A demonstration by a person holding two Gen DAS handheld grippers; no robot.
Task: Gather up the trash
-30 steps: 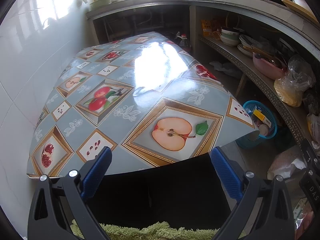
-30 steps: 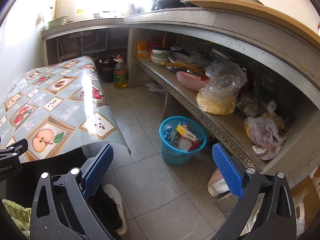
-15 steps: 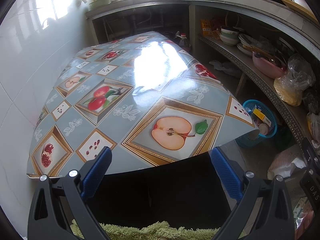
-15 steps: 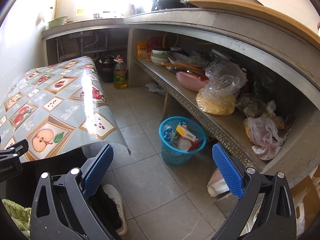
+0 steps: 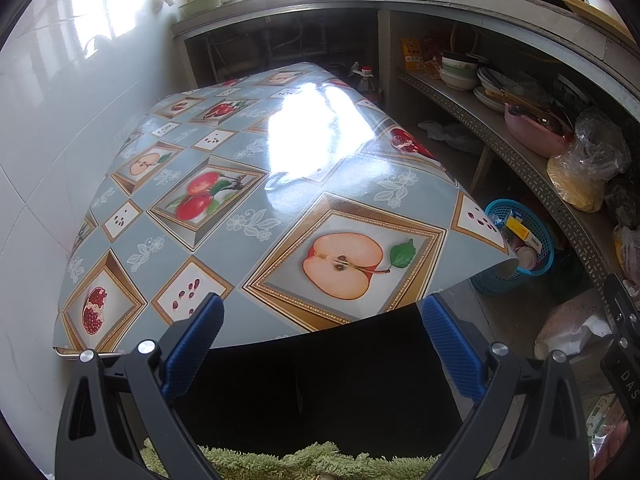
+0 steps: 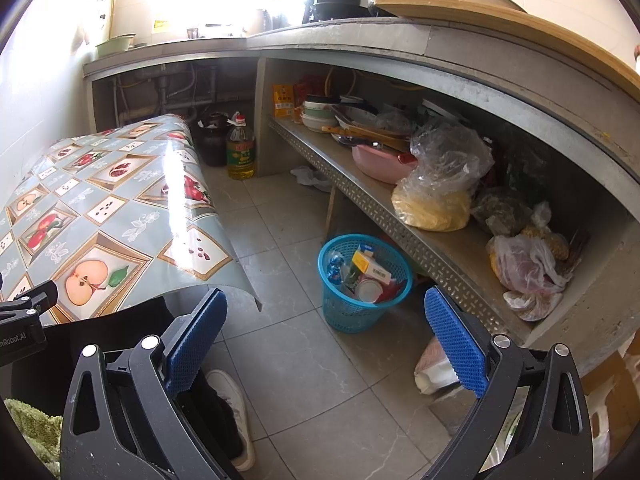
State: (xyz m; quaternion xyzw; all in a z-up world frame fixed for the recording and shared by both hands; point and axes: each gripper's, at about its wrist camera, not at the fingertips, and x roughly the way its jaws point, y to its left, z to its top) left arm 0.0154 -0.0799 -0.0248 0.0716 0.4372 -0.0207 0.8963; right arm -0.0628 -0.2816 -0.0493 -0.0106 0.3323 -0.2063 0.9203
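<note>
A blue plastic waste basket (image 6: 362, 280) stands on the tiled floor under the shelf, filled with boxes, a can and wrappers. It also shows at the right of the left wrist view as the blue basket (image 5: 520, 246). My right gripper (image 6: 326, 340) hangs open over the floor, short of the basket, nothing between its blue pads. My left gripper (image 5: 322, 344) is open too, held at the near edge of the table with the fruit-print oilcloth (image 5: 256, 196). No loose trash lies on the cloth.
A low metal shelf (image 6: 360, 196) carries bowls, a pink basin and plastic bags. An oil bottle (image 6: 240, 152) stands on the floor at the back. A white shoe (image 6: 234, 408) and a dark trouser leg are below me. A white bag (image 6: 436, 368) lies near the shelf.
</note>
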